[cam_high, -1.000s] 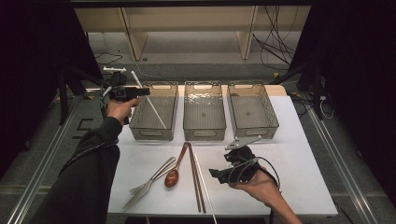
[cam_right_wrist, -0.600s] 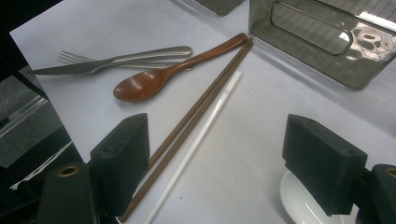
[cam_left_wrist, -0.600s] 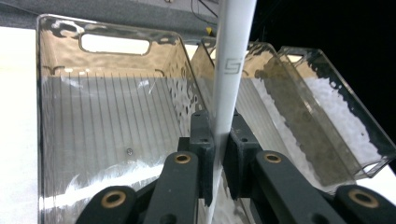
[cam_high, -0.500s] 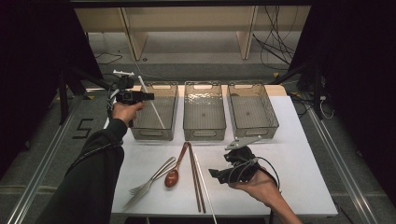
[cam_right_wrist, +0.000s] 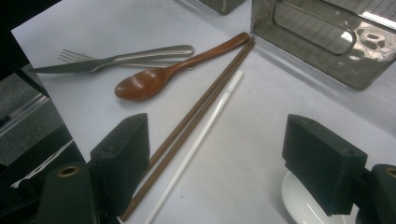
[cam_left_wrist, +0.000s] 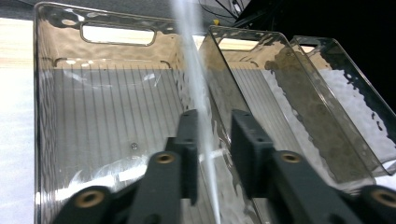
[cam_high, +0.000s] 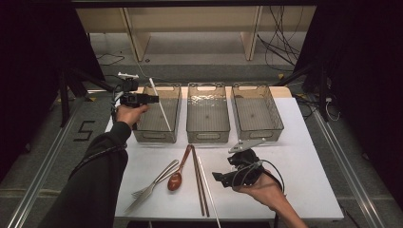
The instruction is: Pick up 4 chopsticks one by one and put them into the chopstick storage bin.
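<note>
My left gripper [cam_high: 154, 99] hovers over the left clear bin [cam_high: 157, 135] at the table's back. A thin white stick [cam_high: 160, 107] stands slanted in that bin, its top above the rim. In the left gripper view the blurred white stick [cam_left_wrist: 198, 88] runs between my jaws, close to the left fingertip [cam_left_wrist: 189, 123] and apart from the right one. The jaws of my left gripper [cam_left_wrist: 215, 122] have just been opening. My right gripper [cam_high: 222, 170] rests low at the front right, wide open [cam_right_wrist: 217, 135] with nothing between its jaws.
On the white table lie a fork [cam_right_wrist: 116, 58], a brown spoon [cam_right_wrist: 154, 79], brown chopsticks [cam_right_wrist: 196, 109] and another white stick [cam_right_wrist: 201, 140]. The middle bin [cam_high: 207, 135] and right bin [cam_high: 259, 133] stand beside the left one.
The left hand has shifted a little right over the left bin. The white stick has swung down, and its lower end now reaches into that bin. The right hand has stayed still.
</note>
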`<state>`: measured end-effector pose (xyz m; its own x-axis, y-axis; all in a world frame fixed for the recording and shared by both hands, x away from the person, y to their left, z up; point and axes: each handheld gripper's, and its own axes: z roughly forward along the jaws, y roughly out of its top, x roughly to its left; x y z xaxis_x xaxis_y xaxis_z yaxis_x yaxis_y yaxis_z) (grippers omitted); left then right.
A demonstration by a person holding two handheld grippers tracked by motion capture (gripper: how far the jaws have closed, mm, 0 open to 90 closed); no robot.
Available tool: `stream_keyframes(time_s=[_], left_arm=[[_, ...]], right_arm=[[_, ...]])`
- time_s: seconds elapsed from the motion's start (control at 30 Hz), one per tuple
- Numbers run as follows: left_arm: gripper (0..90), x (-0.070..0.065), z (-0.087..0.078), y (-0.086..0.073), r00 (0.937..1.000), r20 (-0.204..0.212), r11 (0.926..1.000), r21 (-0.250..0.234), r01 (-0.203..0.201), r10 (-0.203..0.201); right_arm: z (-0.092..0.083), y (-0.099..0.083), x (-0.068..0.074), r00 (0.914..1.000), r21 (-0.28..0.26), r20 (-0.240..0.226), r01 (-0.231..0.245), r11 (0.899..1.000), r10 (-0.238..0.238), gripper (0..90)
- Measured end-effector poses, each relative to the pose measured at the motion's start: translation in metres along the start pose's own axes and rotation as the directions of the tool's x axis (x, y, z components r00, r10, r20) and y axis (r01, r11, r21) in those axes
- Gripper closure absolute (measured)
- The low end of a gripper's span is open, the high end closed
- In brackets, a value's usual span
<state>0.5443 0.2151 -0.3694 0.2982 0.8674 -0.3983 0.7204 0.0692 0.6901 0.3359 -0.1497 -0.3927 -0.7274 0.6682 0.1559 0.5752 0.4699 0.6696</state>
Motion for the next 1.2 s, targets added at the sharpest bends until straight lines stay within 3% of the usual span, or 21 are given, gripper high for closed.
stream_keyframes(time_s=[0.17, 0.37, 0.5, 0.63, 0.77, 1.03, 1.13, 1.2], left_arm=[[47.8, -0.003, 0.002, -0.001, 0.9996, -0.026, 0.9999, 0.015, -0.006, 0.007], [33.4, -0.011, -0.008, -0.003, 0.9988, 0.044, 0.9998, -0.011, -0.018, 0.019], [26.1, -0.024, -0.024, -0.011, 0.9940, 0.083, 0.9966, -0.045, -0.068, 0.072], [22.0, -0.037, -0.041, -0.023, 0.9832, 0.125, 0.9893, -0.078, -0.124, 0.133], [19.8, -0.047, -0.059, -0.038, 0.9713, 0.174, 0.9834, -0.111, -0.144, 0.162], [18.8, -0.061, -0.078, -0.079, 0.9512, 0.213, 0.9721, -0.121, -0.201, 0.223], [18.6, -0.068, -0.078, -0.099, 0.9388, 0.229, 0.9648, -0.115, -0.236, 0.257], [18.1, -0.073, -0.077, -0.112, 0.9272, 0.239, 0.9570, -0.107, -0.270, 0.288]], right_arm=[[0.000, 0.000, 0.000, 1.0000, -0.002, 0.001, -0.001, 1.000, 0.001, 24.1], [0.000, 0.000, 0.000, 1.0000, -0.001, 0.006, -0.007, 1.000, 0.007, 23.9], [0.001, 0.000, 0.001, 0.9999, 0.013, 0.005, -0.011, 1.000, 0.011, 24.4], [0.004, 0.000, 0.004, 0.9999, 0.030, 0.015, -0.007, 1.000, 0.007, 25.4], [0.008, 0.000, 0.006, 0.9996, 0.055, 0.029, -0.002, 0.999, 0.000, 26.9], [0.023, -0.002, 0.014, 0.9988, 0.131, 0.042, 0.020, 0.991, -0.026, 28.8], [0.030, -0.004, 0.019, 0.9980, 0.168, 0.047, 0.034, 0.985, -0.043, 29.8], [0.034, -0.005, 0.022, 0.9972, 0.189, 0.050, 0.046, 0.981, -0.057, 30.3]])
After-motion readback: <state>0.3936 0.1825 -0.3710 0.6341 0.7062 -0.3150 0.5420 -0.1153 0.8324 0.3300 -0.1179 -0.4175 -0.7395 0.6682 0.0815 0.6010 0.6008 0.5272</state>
